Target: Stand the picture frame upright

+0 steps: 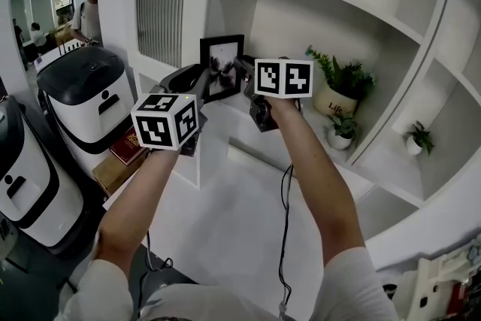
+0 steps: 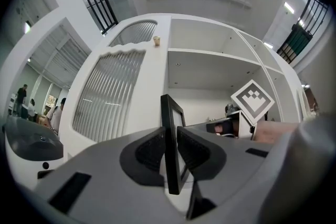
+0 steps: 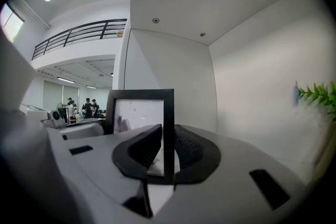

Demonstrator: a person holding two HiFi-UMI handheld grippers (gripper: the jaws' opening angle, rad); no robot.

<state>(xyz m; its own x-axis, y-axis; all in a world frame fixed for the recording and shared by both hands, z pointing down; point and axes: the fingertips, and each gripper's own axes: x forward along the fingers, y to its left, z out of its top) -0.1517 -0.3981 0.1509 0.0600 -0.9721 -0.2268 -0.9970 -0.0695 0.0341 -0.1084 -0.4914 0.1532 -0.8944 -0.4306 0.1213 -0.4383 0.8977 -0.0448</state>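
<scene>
Black-edged picture frame (image 1: 222,65) with a pale picture inside: up in the far left corner of the white shelf (image 1: 368,165), looking about straight up and down. Cannot tell whether the bottom edge sits on the shelf board yet. Pinched on the left edge by the left gripper (image 1: 198,81), jaws narrow and pressing on the thin black side. Pinched on the right edge by the right gripper (image 1: 250,83), jaws narrow too, with the pads on the black side.

Best way from here, at a guess:

- Lower gently till the bottom edge rests flat on the shelf.
- Look for a back leg (hidden here) and lean the frame on it, or on the wall behind.
- Loosen one side first, only a little, and watch for a wobble.
- Then loosen the other side.
- Pull both grippers out sideways, not forward, so no pad drags the frame over.

Mind the cream pot with the green plant (image 1: 336,98) and the small white pot (image 1: 342,133) to the right — well apart from the frame, but close to the right arm.
</scene>
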